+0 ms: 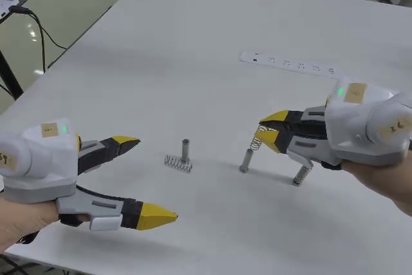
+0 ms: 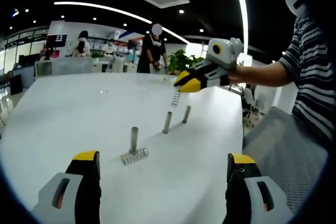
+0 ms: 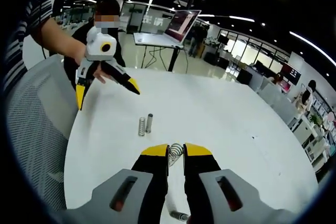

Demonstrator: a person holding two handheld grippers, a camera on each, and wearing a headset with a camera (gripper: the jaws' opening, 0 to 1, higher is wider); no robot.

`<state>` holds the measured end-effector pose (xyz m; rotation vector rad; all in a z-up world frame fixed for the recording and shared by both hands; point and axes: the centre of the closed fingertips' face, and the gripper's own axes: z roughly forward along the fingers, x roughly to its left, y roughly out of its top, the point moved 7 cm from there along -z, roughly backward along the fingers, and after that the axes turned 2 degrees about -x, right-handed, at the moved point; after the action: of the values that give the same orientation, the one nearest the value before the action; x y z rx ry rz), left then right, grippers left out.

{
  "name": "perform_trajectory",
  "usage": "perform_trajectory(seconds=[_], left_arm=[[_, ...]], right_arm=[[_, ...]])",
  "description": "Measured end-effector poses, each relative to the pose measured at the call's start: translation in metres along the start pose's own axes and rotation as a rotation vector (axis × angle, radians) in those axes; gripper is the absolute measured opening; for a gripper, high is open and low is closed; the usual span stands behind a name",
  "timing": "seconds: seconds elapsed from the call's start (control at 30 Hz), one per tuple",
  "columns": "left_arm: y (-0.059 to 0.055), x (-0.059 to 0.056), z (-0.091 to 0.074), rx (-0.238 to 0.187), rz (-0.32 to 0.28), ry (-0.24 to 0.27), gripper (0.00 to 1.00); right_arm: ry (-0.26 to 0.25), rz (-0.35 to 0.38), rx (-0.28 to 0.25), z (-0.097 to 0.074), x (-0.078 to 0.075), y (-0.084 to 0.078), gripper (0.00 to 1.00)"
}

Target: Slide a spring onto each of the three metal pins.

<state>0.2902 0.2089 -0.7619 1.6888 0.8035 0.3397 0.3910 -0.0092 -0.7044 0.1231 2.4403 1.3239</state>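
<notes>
One white table (image 1: 193, 43) carries it all. Of the two grippers, the left gripper (image 1: 154, 178), at 8 o'clock from the pins, has its jaws spread wide (nothing between them). The right gripper (image 1: 265, 128), at 3 o'clock, pinches the held spring (image 1: 256, 141). One power strip (image 1: 290, 64) lies at 1 o'clock.

There are three metal pins: left pin (image 1: 185, 149), middle pin (image 1: 246, 160) and right pin (image 1: 298, 183). There are three springs. Besides the held one, a fitted spring (image 1: 302, 174) sits on the right pin, and a loose spring (image 1: 178, 163) lies at 7 o'clock just beside the left pin.

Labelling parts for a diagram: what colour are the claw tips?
Yellow, over black; clearest on the left claw in the head view.
</notes>
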Motion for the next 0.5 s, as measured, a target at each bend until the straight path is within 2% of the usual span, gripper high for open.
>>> perform_trajectory(seconds=[0.5], left_arm=[[0.0016, 0.0020, -0.0036, -0.012, -0.008, 0.014, 0.98]], right_arm=[[0.002, 0.022, 0.022, 0.0080, 0.0034, -0.0066, 0.07]])
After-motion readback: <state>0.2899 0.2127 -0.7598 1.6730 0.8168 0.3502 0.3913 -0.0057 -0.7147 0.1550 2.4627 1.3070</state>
